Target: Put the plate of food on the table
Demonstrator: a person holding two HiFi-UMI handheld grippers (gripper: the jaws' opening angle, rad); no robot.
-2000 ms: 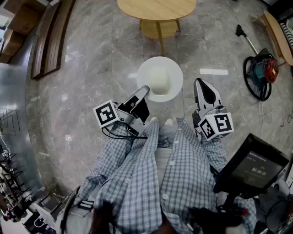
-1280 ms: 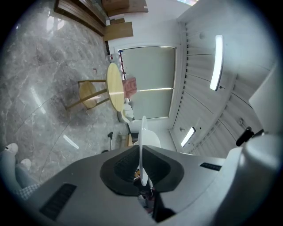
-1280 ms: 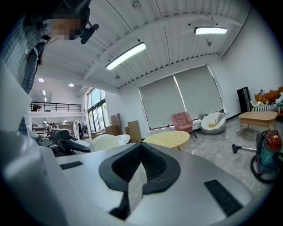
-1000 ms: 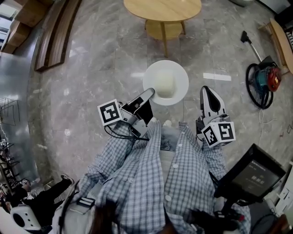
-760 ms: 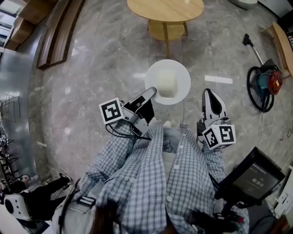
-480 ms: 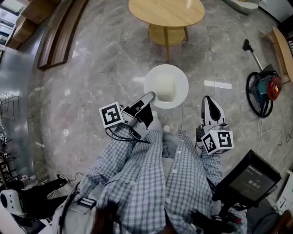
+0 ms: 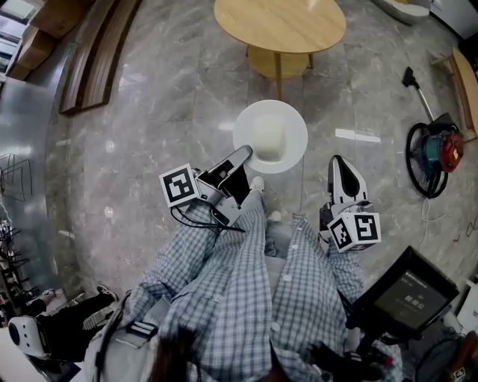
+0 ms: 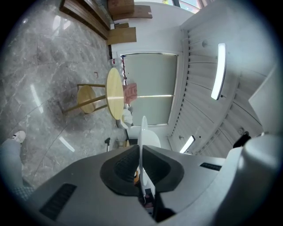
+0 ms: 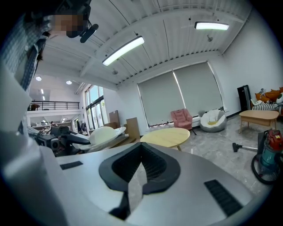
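At the far left of the head view, dark wooden boards (image 7: 93, 52) are seen lying on the grey marble floor (image 7: 149, 134). The left gripper (image 7: 243, 155) is held out level from a checked sleeve (image 7: 187, 254), its marker cube (image 7: 179, 186) turned upward. Its jaws are clamped on the near left rim of the white plate (image 7: 295, 134). In the left gripper view, the plate (image 8: 143, 132) is seen edge-on, pinched between the two dark pads (image 8: 121, 165). A pale, rounded piece of food (image 7: 267, 136) is carried in the middle of the plate. The plate is held in the air above the floor, in front of the person, apart from the round wooden table (image 7: 280, 22) that is seen beyond it. The right gripper (image 7: 340, 166) is held just to the right of the plate without touching it. Its jaws are closed together with nothing gripped, as is shown in the right gripper view (image 9: 140, 152). A vacuum cleaner (image 7: 437, 153) is seen on the floor at the far right.
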